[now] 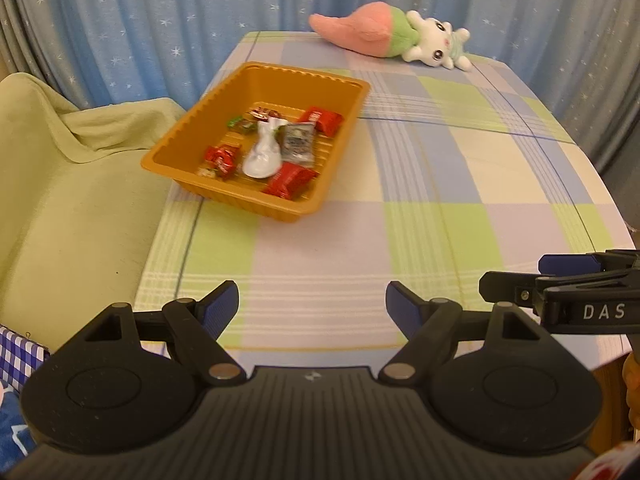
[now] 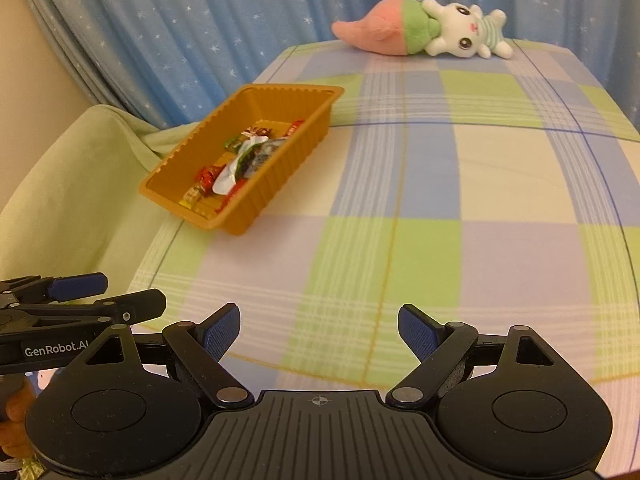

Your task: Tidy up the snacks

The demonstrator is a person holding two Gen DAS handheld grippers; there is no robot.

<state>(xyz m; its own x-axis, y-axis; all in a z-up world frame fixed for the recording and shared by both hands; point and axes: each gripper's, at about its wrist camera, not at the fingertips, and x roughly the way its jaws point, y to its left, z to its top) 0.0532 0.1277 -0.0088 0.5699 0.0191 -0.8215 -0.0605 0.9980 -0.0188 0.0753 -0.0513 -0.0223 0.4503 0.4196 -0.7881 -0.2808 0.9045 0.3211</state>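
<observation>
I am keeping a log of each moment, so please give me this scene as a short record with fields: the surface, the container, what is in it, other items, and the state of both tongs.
surface: table with checked cloth
container: orange tray, at the table's left side
contents: wrapped snacks, among them red packets and a white packet
other item: plush toy lying at the far edge
left tongs: open, empty, above the near edge
right tongs: open, empty, beside the left ones
loose snacks on cloth: none seen
</observation>
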